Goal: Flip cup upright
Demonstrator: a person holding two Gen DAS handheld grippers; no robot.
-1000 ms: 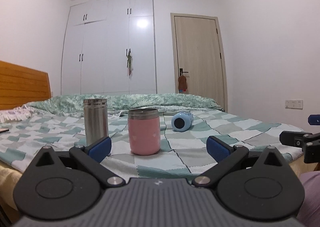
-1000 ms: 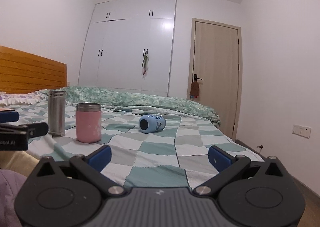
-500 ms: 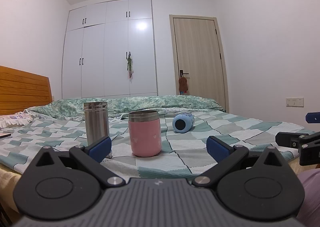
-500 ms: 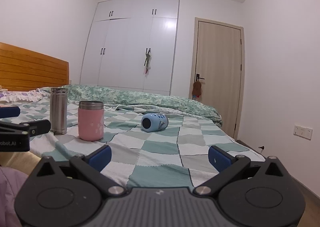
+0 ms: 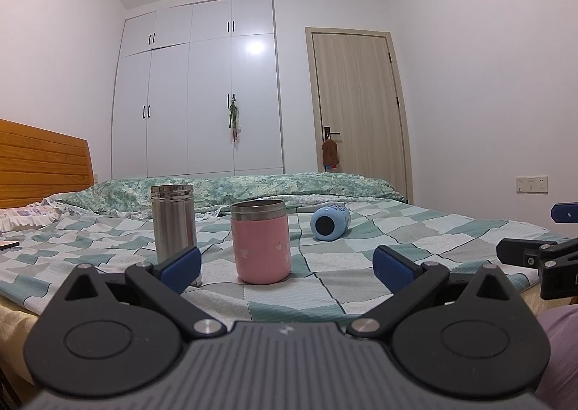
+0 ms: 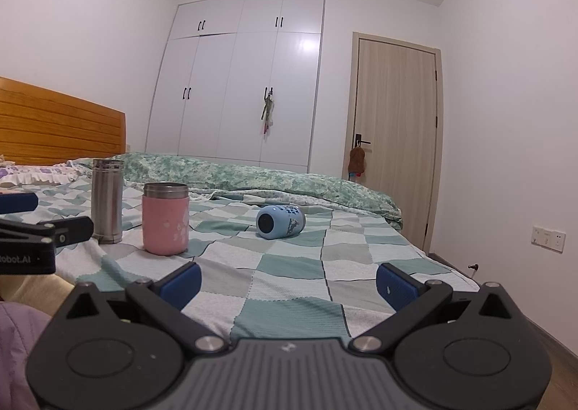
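**Blue cup lies on its side as two grippers wait at the bed's edge**

A blue cup (image 5: 330, 224) rests tipped over on a checked bedspread (image 5: 343, 265), its round end turned toward the cameras, toward the middle of the bed and clear of both tools. Nearer the bed's near edge a pink cup (image 5: 261, 242) stands upright, with a steel flask (image 5: 173, 224) upright beside it on the headboard side; the two do not touch. The left gripper (image 5: 287, 262) hovers low over the near edge, jaws spread wide and holding nothing, the pink cup framed between its blue pads (image 5: 180, 263). The right gripper (image 6: 289, 281) hangs at the same edge closer to the foot of the bed, jaws likewise released and empty, the blue cup ahead of it and well apart. A rumpled green quilt (image 6: 271, 177) runs along the far side of the bed. Behind stand a white wardrobe (image 5: 197, 92), a closed wooden door (image 6: 395, 135) and a wooden headboard (image 6: 57, 124).
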